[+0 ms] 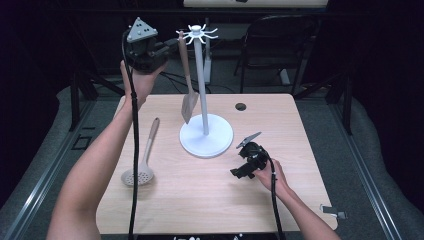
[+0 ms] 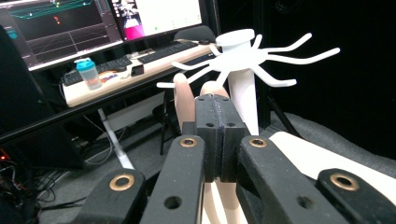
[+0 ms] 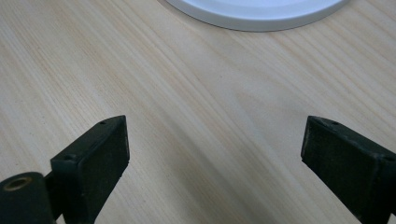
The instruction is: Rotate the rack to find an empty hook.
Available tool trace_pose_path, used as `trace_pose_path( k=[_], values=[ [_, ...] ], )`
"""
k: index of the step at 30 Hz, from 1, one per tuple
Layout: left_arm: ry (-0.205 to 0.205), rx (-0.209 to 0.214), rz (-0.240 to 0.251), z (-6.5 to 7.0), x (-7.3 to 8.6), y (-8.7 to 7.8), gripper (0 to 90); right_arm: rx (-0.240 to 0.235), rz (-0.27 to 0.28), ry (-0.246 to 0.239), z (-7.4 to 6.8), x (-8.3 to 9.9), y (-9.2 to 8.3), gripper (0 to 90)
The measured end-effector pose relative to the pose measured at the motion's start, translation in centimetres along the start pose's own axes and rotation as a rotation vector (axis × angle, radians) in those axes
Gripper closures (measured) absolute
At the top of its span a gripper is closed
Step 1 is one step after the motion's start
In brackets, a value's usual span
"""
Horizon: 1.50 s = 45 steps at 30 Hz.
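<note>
Pale wood tabletop (image 1: 210, 200) fills the near ground, dark room beyond. At about five o'clock of the white stand's round base (image 1: 206, 136), the right gripper (image 1: 239, 172) rests low over bare wood, jaws wide and empty. At eight o'clock of that base a slotted spoon (image 1: 141, 165) lies flat. Farther off, the left gripper (image 1: 167, 47) is raised by the stand's hook crown (image 1: 197, 34), jaws pinched tight on the handle top of a wooden spatula (image 1: 187, 85), whose blade hangs beside the pole. The risk seems to be a missed hook: if the grip lets go before the handle's end seats on a prong, the spatula would likely drop onto the base, or a sideways nudge could tip the stand.
</note>
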<state>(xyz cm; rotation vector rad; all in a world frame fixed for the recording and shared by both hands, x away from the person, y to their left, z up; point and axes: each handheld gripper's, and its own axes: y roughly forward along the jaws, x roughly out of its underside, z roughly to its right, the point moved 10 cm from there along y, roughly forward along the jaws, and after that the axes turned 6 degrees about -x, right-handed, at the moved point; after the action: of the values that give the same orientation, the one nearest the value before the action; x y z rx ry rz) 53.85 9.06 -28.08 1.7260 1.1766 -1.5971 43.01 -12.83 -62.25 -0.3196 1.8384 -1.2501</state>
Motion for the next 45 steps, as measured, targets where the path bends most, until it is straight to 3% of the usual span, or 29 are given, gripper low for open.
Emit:
trace_pose_path(
  k=[10,17,25,30,37,45],
  values=[
    [-0.023,0.003,-0.025,-0.8,2.4,-1.1,85.1,0.004,-0.006,0.005,-0.1,0.0,0.0,7.3],
    [-0.064,-0.014,-0.098,-1.9,5.8,-0.9,62.1,-0.001,0.007,-0.003,-0.2,-0.1,0.1,7.1],
    [-0.099,-0.063,-0.215,-3.1,10.9,-0.3,37.8,-0.011,0.017,-0.006,-0.2,-0.2,0.0,6.7],
    [-0.098,-0.092,-0.271,-3.3,14.1,-0.3,22.1,-0.001,0.005,-0.013,-0.2,-0.1,0.0,6.3],
    [-0.123,-0.111,-0.352,-3.4,18.7,-0.8,15.3,-0.007,0.013,0.002,-0.1,-0.1,-0.1,4.6],
    [-0.102,-0.168,-0.421,-3.0,23.5,-1.9,10.6,-0.027,0.012,-0.013,-0.7,-0.4,0.0,2.1]
  ],
)
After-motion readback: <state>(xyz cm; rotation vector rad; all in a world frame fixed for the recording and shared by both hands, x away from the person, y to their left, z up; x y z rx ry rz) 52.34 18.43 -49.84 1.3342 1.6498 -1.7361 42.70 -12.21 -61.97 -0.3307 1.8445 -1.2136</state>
